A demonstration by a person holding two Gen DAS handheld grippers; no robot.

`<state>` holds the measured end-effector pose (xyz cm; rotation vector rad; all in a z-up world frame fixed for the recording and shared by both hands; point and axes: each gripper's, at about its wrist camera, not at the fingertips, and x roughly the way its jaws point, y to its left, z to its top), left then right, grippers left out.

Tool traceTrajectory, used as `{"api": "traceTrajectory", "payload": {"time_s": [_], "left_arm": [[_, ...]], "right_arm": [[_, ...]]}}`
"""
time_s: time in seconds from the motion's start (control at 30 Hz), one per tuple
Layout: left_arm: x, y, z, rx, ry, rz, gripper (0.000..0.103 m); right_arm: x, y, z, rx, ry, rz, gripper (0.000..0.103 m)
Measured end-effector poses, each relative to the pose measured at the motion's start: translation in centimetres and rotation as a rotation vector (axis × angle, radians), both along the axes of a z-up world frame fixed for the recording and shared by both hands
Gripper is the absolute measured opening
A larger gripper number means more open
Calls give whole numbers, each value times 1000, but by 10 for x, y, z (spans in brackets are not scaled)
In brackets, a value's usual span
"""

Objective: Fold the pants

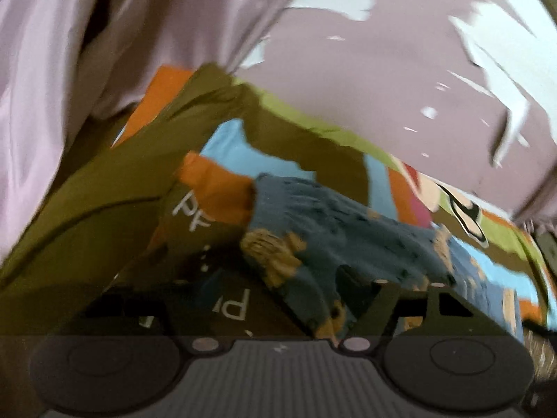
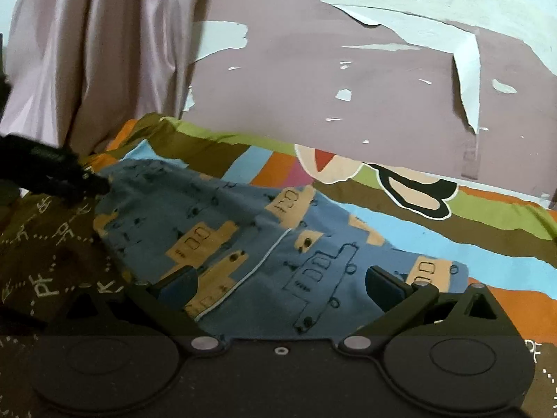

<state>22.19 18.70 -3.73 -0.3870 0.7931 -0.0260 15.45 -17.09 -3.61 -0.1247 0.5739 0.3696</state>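
Observation:
Blue pants [image 2: 264, 244] printed with tan vehicles lie spread on a colourful striped bedsheet [image 2: 470, 254]. My right gripper [image 2: 282, 287] stands open just above their near edge, with cloth showing between its fingers and nothing pinched. At the left, my left gripper [image 2: 94, 184] meets the pants' far left corner, and creases run out from that spot. In the blurred left wrist view the pants [image 1: 341, 237] bunch up close to the camera and hang down between the jaws of the left gripper [image 1: 278, 299]. Its pads are lost in shadow and blur.
A brown cloth with white letters [image 2: 45, 254] covers the bed left of the pants. A pale pink curtain [image 2: 87, 55] hangs at the back left. Beside it, a mauve wall with peeling paint [image 2: 348, 76] runs along the bed's far side.

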Motion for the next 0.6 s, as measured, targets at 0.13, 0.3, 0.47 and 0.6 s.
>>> {"api": "traceTrajectory", "payload": {"time_s": [0.13,0.3,0.47,0.6], "left_arm": [[19,12,-12,-152,41,108,60],[20,1,-12,-70,22,171,23],[7,-49,6,296,-132,11,19],[1,-88,9,522,-232,-150,19]], "right_arm": [[4,-2,-4,28,32,-23,102],[3,-1,-12,20,49,-29,102],[5,3,-23,-25,67,-34,102],[4,3,-30,-20,80,-44,102]]}}
